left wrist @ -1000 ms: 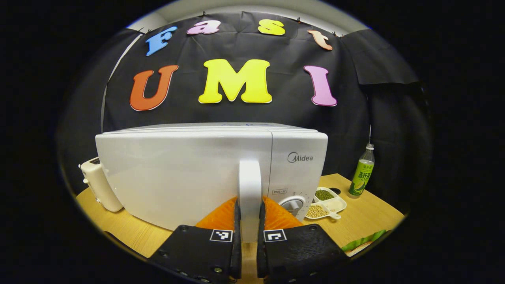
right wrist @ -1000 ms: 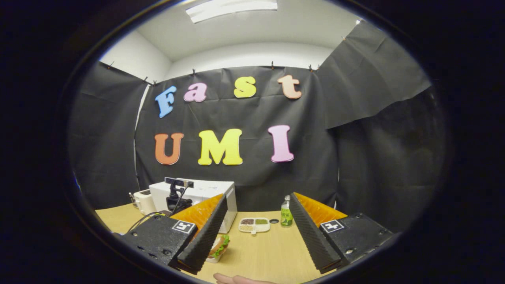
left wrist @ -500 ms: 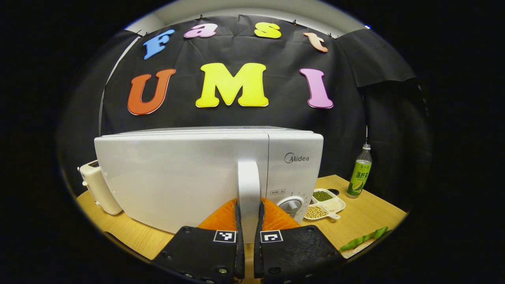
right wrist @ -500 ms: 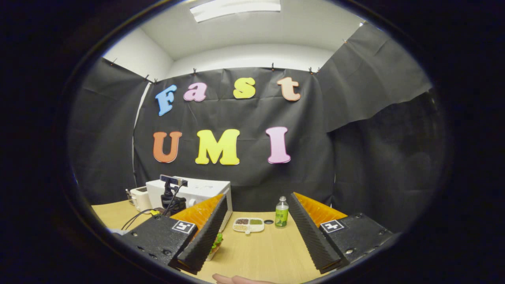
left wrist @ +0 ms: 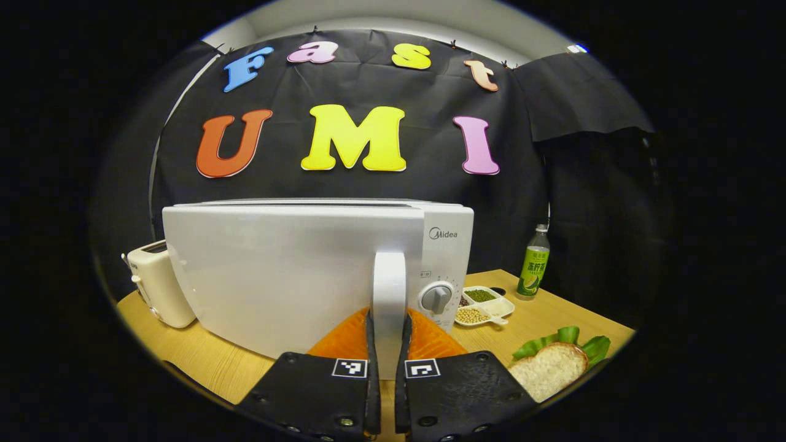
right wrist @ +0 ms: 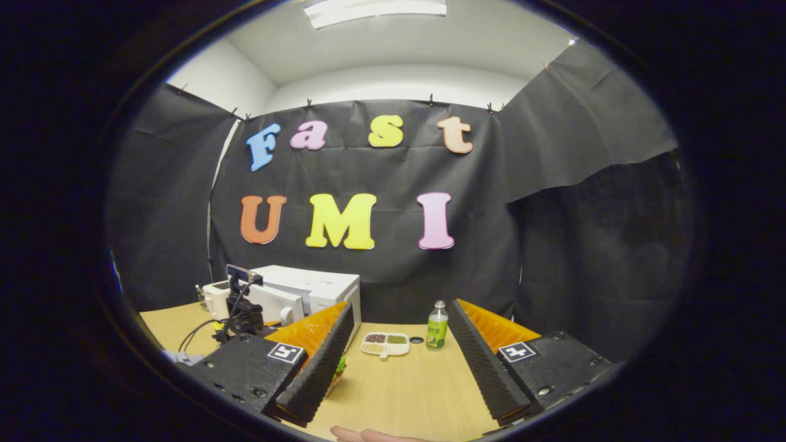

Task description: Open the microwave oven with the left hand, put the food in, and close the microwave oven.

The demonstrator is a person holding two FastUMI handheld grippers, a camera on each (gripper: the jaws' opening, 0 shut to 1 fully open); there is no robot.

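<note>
Black cloth backs a wooden table [left wrist: 552, 319] where the left claw [left wrist: 388, 334] pinches the microwave [left wrist: 295, 264] door's upright handle [left wrist: 389, 288] at lower centre. The sandwich [left wrist: 549, 368] lies lower right. The right claw [right wrist: 399, 362], spread and empty, hovers well apart.

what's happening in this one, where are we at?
The left gripper is shut on the microwave door handle, and the microwave door looks swung slightly out from the control panel. The right gripper hangs open above the table, holding nothing. The sandwich sits on the table, not yet loaded.
</note>
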